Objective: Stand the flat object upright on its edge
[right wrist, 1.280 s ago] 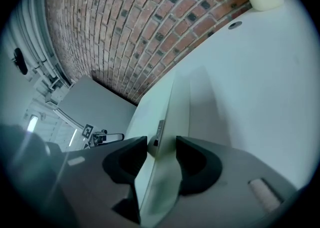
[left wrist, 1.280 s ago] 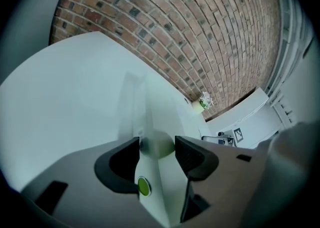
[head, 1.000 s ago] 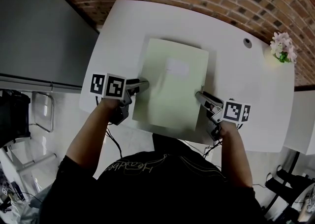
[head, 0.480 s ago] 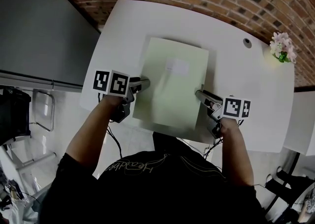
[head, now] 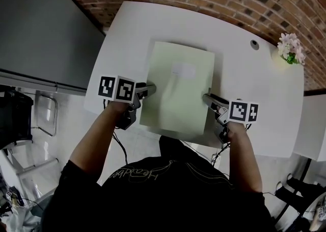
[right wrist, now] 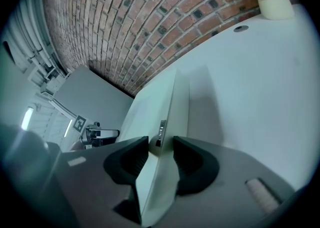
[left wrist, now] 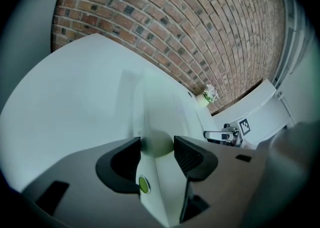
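A flat pale green box [head: 175, 91] with a white label lies on the white table [head: 254, 98]. My left gripper [head: 151, 90] is at the box's left edge and is shut on it. In the left gripper view the box [left wrist: 160, 106] runs away from between the pads of that gripper [left wrist: 156, 144]. My right gripper [head: 206, 97] is at the right edge. Its jaws have just been closing, and in the right gripper view the pads of that gripper [right wrist: 161, 147] press on the box's side [right wrist: 150, 106]. Both grips sit near the box's front half.
A small pot of flowers [head: 290, 50] stands at the table's far right corner, near a round cable hole [head: 254, 44]. A brick wall runs behind the table. A grey panel [head: 41, 32] stands to the left. The table's front edge is just below both grippers.
My left gripper has edged slightly right along the box's left edge. The box's near edge looks a little further from me. The right gripper stays in place.
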### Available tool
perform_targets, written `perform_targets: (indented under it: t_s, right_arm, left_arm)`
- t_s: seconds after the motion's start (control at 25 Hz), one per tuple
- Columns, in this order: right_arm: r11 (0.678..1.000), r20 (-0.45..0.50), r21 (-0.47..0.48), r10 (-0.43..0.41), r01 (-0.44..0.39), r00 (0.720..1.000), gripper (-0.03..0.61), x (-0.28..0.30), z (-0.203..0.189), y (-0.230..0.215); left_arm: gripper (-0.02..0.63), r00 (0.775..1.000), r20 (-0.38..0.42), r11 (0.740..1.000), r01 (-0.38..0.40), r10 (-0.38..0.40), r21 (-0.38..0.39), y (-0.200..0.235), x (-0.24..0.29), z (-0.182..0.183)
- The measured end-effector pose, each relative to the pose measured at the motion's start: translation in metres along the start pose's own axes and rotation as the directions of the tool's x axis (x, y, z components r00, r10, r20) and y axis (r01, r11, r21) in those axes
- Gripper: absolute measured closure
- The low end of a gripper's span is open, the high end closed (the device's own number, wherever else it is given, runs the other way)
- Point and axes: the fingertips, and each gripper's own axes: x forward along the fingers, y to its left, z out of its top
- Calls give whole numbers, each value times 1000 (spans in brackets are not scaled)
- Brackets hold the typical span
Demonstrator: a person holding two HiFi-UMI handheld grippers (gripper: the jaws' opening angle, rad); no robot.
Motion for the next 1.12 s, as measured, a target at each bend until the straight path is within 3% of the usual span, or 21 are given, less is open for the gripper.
perform_targets:
  t_s: [0.64, 1.12]
  right_arm:
    - [997, 74, -81, 18, -12, 997, 420, -25, 8, 24]
    - [965, 166, -262, 39, 6, 985, 423, -53, 16, 60]
  left_arm:
    - [403, 993, 113, 994, -34, 22, 108, -28, -27, 9]
    - [405, 984, 180, 976, -48, 10, 212, -50, -57, 5]
